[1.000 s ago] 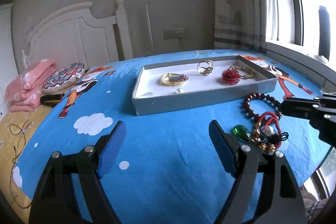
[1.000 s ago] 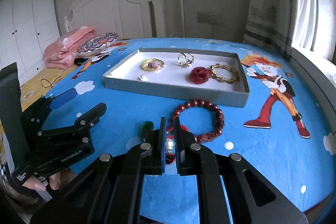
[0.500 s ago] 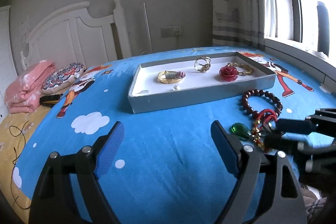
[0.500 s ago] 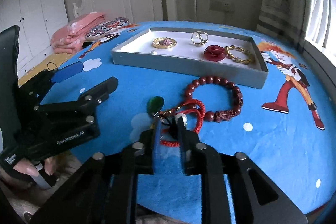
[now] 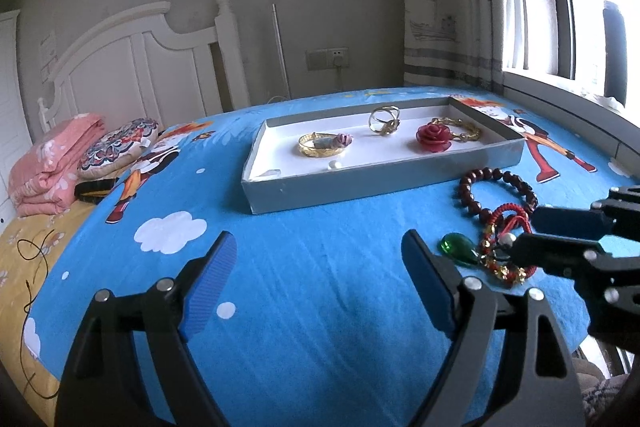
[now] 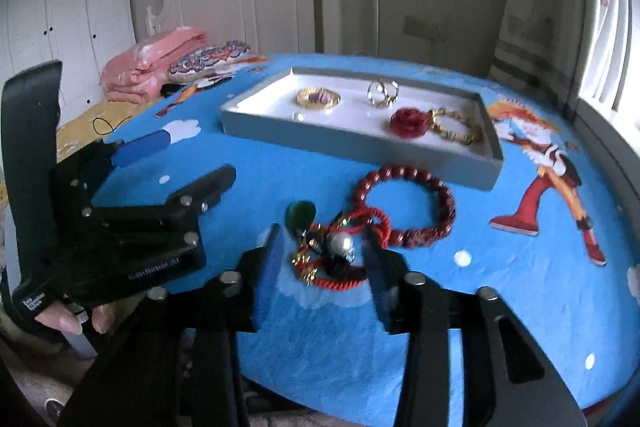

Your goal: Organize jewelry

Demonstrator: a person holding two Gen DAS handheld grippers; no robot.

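A grey tray [image 5: 360, 183] [image 6: 360, 147] on the blue cartoon cloth holds a gold bangle [image 5: 320, 145], a gold ring [image 5: 384, 119], a red rose [image 5: 432, 137], a gold chain bracelet [image 5: 464, 131] and a small pearl [image 5: 334, 165]. In front of it lie a dark red bead bracelet [image 6: 444, 195] [image 5: 466, 183], a green pendant [image 6: 300, 213] [image 5: 456, 247] and a red cord bracelet [image 6: 340, 281] [image 5: 508, 215] with a pearl and gold charms. My right gripper [image 6: 323, 239] [image 5: 524, 233] is low over the cord bracelet, jaws opening, pads either side without pressing it. My left gripper [image 5: 318, 247] [image 6: 188, 163] is open over bare cloth.
A folded pink blanket [image 5: 52, 163] and a patterned cushion [image 5: 116, 147] lie at the far left before a white headboard [image 5: 132, 67]. The table's rounded front edge is close below both grippers. A window [image 5: 592, 15] is on the right. A hand [image 6: 76, 321] grips the left tool.
My right gripper went from shut to partly open and dropped down around the red cord bracelet. The left gripper stayed put and open.
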